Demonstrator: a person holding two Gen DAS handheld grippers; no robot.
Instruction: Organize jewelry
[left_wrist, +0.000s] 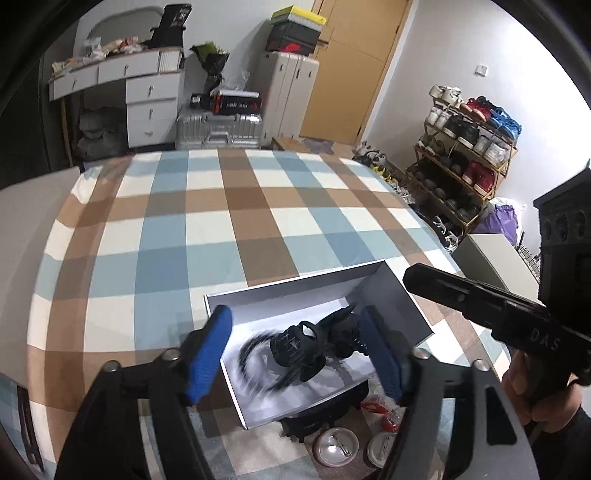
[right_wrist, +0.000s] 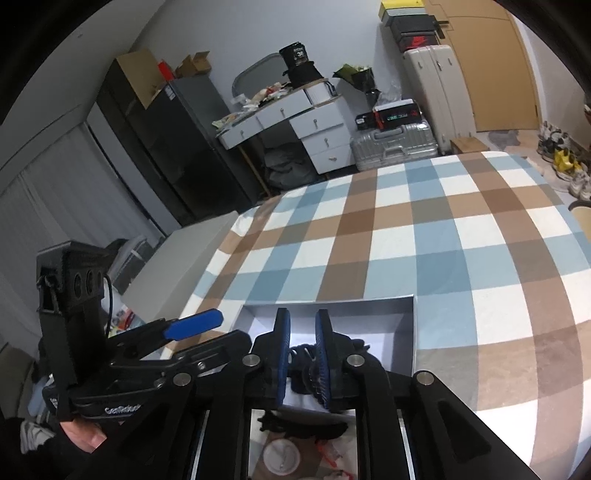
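Left tongs (left_wrist: 295, 354) spread wide, empty, hovering over white box (left_wrist: 391, 288) at lower centre of the left wrist view. Right tongs (right_wrist: 302, 360) nearly closed; dark items lie between the pads, but whether they are pinched or merely behind, cannot tell. Box sits on checked bedspread (left_wrist: 221, 221). Inside: black claw clip (left_wrist: 299, 347), blurred black hair band (left_wrist: 255, 358) just beside it. Round badges (left_wrist: 336, 446) lie below the box, outside it. Judgement: clip light, rigid plastic, teeth snag easily — take it across the body, not the prongs. Band soft, floppy; pinch any strand. Badges smooth, flat, likely slippery; catch by the rim.
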